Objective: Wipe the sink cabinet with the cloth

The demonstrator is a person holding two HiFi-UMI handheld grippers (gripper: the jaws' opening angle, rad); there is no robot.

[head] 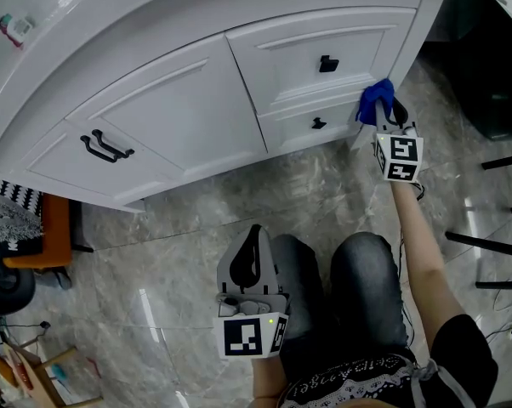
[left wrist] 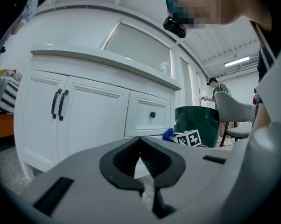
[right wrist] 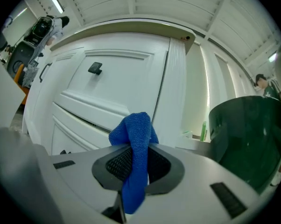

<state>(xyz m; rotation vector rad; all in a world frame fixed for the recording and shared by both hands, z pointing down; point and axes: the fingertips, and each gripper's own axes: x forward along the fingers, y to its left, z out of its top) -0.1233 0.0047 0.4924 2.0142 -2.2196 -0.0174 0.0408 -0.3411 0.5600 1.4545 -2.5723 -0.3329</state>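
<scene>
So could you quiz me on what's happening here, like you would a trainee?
1. True or false: the left gripper touches the white panelled sink cabinet.
2. What holds the blue terry cloth?
A. the left gripper
B. the right gripper
C. nothing, it lies on the floor
3. Fill in: the cabinet's two curved door handles are coloured ___.

Key
1. False. The left gripper hangs shut and empty over the person's lap, apart from the cabinet.
2. B. The right gripper is shut on the cloth, up by the cabinet's right corner.
3. Black.
</scene>
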